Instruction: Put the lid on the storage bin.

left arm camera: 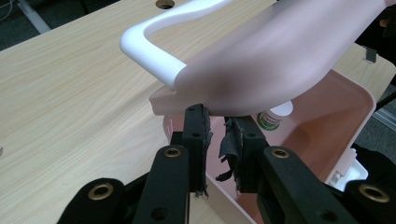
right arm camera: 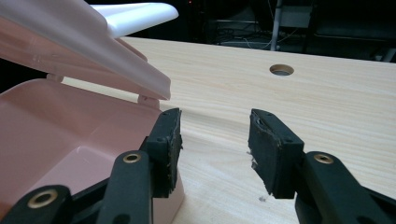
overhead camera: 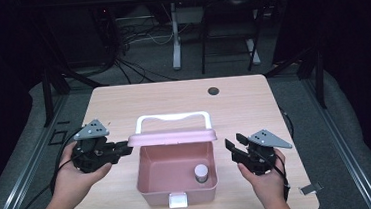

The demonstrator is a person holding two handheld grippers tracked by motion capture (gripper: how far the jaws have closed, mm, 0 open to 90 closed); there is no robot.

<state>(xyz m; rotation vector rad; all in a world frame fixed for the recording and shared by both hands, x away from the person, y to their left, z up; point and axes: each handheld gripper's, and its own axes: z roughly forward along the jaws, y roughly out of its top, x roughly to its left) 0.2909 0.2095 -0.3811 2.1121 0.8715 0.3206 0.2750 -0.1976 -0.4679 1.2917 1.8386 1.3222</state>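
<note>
Table [overhead camera: 122, 97]: box lid [overhead camera: 171, 136] upright, lengthwise left-right.

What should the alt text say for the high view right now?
An open pink box sits on a light wooden table, its lid with white handle raised, a small bottle inside. The left tongs are at the lid's left corner; whether they grip it cannot be told. The right tongs stand open beside the box.

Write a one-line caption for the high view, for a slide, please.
Left gripper at the raised lid of a pink box holding a small bottle; right gripper open beside it.
</note>
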